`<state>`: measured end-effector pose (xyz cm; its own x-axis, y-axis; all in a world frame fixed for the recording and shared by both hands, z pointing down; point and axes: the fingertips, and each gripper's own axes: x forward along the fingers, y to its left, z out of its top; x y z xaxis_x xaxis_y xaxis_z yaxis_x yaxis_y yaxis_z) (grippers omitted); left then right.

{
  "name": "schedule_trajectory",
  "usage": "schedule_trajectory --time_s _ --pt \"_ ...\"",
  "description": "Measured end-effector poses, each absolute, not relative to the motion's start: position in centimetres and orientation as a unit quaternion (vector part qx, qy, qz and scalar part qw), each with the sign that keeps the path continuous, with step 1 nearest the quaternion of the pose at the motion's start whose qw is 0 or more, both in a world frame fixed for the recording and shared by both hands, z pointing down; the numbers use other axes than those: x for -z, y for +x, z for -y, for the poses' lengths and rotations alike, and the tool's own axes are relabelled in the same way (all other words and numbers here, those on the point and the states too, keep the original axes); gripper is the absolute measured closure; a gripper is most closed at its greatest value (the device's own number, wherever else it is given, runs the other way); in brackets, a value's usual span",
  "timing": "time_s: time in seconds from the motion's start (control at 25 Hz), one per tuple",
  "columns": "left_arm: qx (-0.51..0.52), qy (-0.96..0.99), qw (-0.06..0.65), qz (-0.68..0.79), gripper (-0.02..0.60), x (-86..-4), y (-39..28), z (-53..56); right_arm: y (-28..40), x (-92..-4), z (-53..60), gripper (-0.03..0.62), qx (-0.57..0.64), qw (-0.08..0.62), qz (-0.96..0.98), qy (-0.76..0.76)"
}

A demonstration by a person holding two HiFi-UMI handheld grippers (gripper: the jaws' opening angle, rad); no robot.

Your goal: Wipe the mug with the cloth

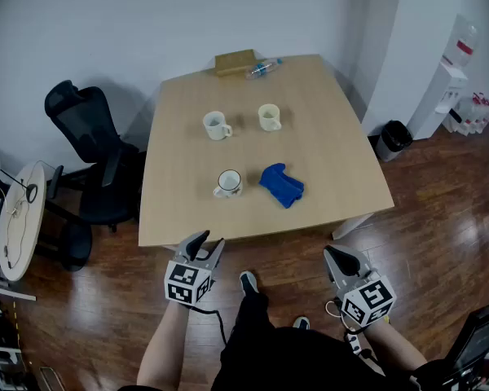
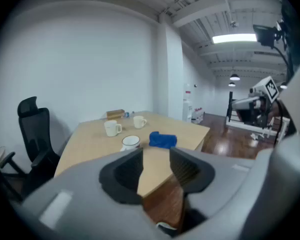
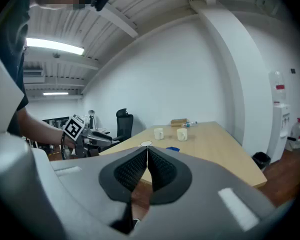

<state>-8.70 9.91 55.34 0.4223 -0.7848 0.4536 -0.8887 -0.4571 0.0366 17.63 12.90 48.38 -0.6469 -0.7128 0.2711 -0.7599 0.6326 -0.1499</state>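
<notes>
A white mug with a dark rim [image 1: 228,183] stands near the front edge of the wooden table [image 1: 334,161], with a crumpled blue cloth [image 1: 281,184] just to its right. Further back stand a white mug [image 1: 216,125] and a cream mug [image 1: 269,117]. Both grippers hang in front of the table, over the floor. My left gripper [image 1: 209,243] is open and empty; the left gripper view shows the rimmed mug [image 2: 130,142] and cloth [image 2: 163,139] beyond its jaws. My right gripper [image 1: 337,256] is shut on nothing, its pads [image 3: 140,166] pressed together.
A brown box [image 1: 235,61] and a plastic bottle [image 1: 263,68] lie at the table's far edge. A black office chair [image 1: 94,149] stands left of the table. A black bin [image 1: 394,139] and a water dispenser [image 1: 448,96] are at the right.
</notes>
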Motion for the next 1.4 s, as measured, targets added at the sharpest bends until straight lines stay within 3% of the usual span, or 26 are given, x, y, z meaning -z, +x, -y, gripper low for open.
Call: schedule_trajectory --time_s 0.32,0.68,0.92,1.04,1.2,1.24,1.32,1.4 --pt "-0.334 0.837 0.123 0.415 0.367 -65.5 -16.4 5.0 10.3 -47.7 -1.5 0.586 -0.169 0.100 0.872 0.449" --pt "-0.341 0.881 0.122 0.306 0.370 -68.9 -14.3 8.4 6.0 -52.4 4.2 0.586 -0.233 0.141 0.854 0.444" --pt "-0.355 0.878 0.107 0.303 0.440 -68.7 -13.7 8.2 6.2 -55.6 7.7 0.586 -0.263 0.153 0.858 0.413" --pt "-0.352 0.866 0.106 0.339 0.509 -68.7 -13.6 8.2 6.1 -58.1 9.7 0.586 -0.257 0.181 0.863 0.397" --pt "-0.337 0.847 0.136 0.389 0.514 -68.5 -13.0 7.7 4.8 -62.8 11.7 0.585 -0.228 0.251 0.866 0.367" --pt "-0.334 0.841 0.146 0.401 0.515 -68.5 -12.8 7.6 4.4 -63.9 12.0 0.558 -0.206 0.277 0.867 0.360" --pt "-0.333 0.828 0.169 0.419 0.517 -68.4 -12.4 7.4 3.4 -65.7 12.7 0.408 -0.140 0.337 0.863 0.350" --pt "-0.337 0.815 0.190 0.431 0.518 -68.2 -12.0 7.4 2.3 -67.2 13.2 0.356 -0.076 0.393 0.852 0.338"
